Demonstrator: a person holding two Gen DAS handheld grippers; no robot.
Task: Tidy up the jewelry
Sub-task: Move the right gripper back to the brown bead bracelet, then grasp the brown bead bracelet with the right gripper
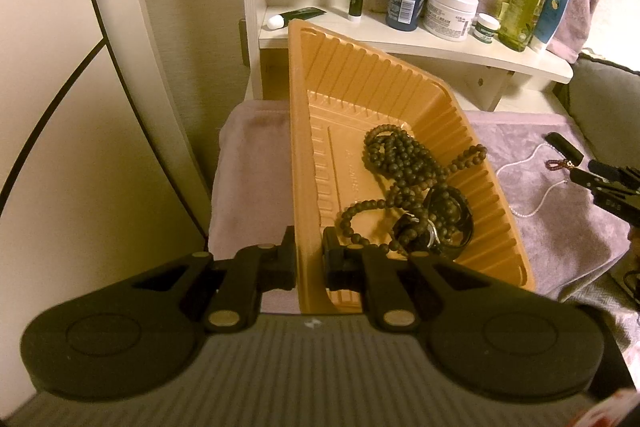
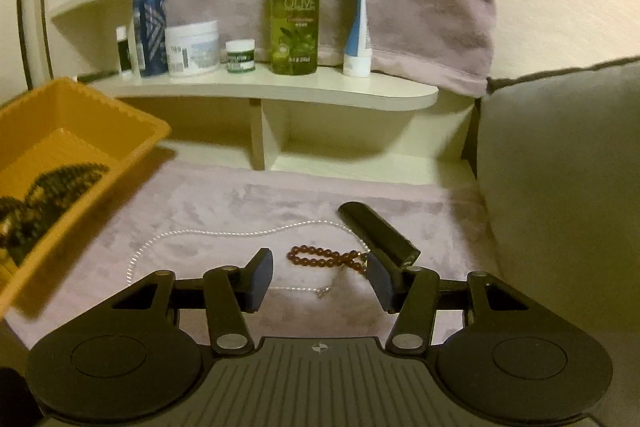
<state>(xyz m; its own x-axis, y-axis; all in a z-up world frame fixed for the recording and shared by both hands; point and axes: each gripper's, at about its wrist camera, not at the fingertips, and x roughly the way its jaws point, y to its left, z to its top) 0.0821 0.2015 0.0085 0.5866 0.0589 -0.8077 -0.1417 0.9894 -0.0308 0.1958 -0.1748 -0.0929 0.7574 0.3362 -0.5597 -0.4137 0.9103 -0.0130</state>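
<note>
L gripper [image 1: 310, 259]: jaws nearly closed, pinching the near rim of the orange tray [image 1: 360, 83], one jaw outside the wall, one inside. Tray is tilted, lifted off the mauve cloth [image 1: 560, 227]. Inside it, just ahead & right of the inner jaw: a tangle of dark bead strands [image 1: 400, 163] w/ a black watch [image 1: 448, 215] on top.

R gripper [image 2: 320, 277]: jaws wide open, holding nothing, low over the cloth. Between the jaws, just ahead: reddish-brown bead bracelet [image 2: 326, 257]. Thin pearl chain [image 2: 224, 233] loops ahead & left of the jaws, also passing betw. them nearer in. Black oblong case [image 2: 376, 231] lies just ahead of the right jaw, touching or overlapping it, can't tell which. Tray sits far left of these jaws, blurred.
</note>
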